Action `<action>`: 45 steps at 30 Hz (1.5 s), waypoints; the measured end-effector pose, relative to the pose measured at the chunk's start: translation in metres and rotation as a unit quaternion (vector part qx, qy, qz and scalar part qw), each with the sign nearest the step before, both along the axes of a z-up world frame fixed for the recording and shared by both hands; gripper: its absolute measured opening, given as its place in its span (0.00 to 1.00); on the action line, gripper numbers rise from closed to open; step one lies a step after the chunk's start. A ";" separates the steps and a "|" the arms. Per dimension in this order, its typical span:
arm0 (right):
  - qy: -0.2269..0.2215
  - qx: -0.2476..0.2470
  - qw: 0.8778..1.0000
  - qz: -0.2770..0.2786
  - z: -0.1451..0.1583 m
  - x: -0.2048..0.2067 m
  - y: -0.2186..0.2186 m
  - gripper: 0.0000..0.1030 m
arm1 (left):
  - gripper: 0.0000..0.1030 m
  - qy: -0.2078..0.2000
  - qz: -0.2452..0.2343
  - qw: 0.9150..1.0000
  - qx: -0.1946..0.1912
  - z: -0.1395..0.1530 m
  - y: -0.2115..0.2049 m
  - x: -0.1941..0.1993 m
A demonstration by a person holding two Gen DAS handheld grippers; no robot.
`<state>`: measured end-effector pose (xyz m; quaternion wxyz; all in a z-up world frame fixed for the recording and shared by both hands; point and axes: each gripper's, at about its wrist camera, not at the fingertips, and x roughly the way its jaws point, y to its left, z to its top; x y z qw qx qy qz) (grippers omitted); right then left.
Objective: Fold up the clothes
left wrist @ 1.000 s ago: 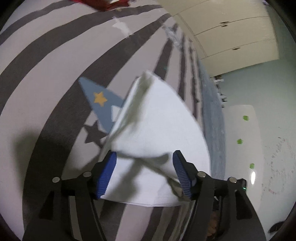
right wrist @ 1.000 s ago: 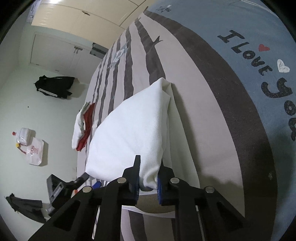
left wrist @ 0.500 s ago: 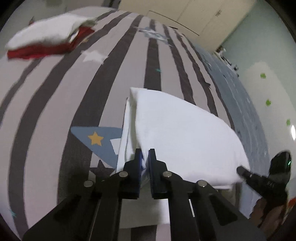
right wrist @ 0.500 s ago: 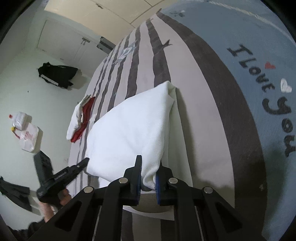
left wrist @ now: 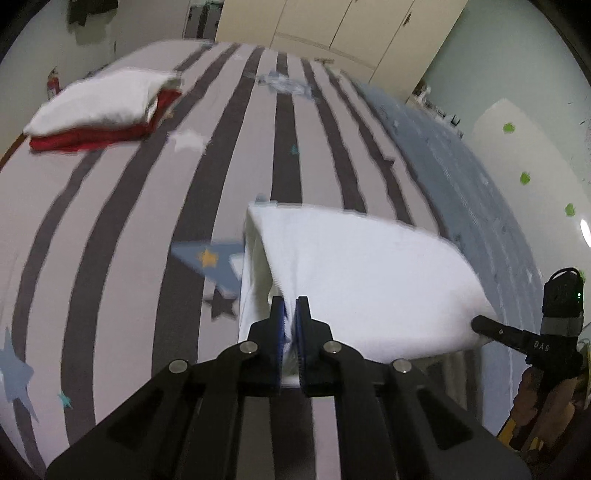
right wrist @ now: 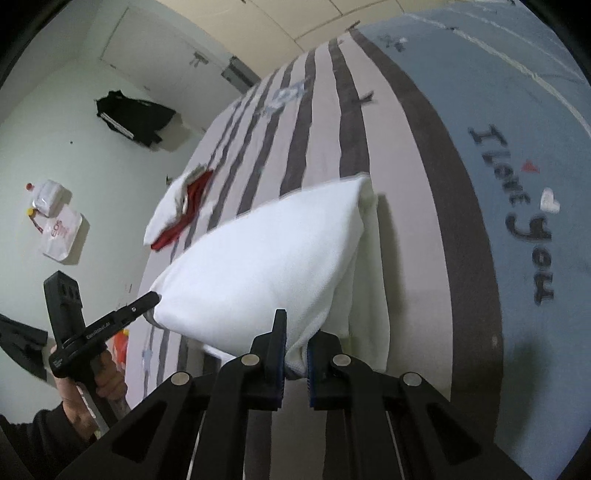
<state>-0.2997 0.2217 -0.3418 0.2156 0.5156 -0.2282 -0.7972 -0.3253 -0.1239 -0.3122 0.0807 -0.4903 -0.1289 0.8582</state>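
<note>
A white folded garment (left wrist: 369, 280) is held up off the striped bed by its near edge, its far fold still low over the bed. My left gripper (left wrist: 291, 306) is shut on its left near corner. My right gripper (right wrist: 295, 332) is shut on its right near corner; the garment (right wrist: 266, 266) spreads between them. The right gripper also shows in the left wrist view (left wrist: 484, 325), and the left gripper in the right wrist view (right wrist: 151, 297).
A folded white and red stack (left wrist: 99, 110) lies at the far left of the bed (left wrist: 110, 240); it also shows in the right wrist view (right wrist: 181, 206). Blue bedding with "I love you" lettering (right wrist: 517, 206) is on the right. Wardrobes (left wrist: 351, 29) stand behind.
My left gripper, open a second ago, has shut on the garment's corner. Both grippers have lifted the near edge higher and the garment has moved toward the far side.
</note>
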 end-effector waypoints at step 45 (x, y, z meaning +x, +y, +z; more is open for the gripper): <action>0.162 0.200 0.964 -0.062 -0.019 -0.081 -0.062 0.17 | 0.14 0.103 0.001 0.991 -0.091 -0.050 0.049 -0.091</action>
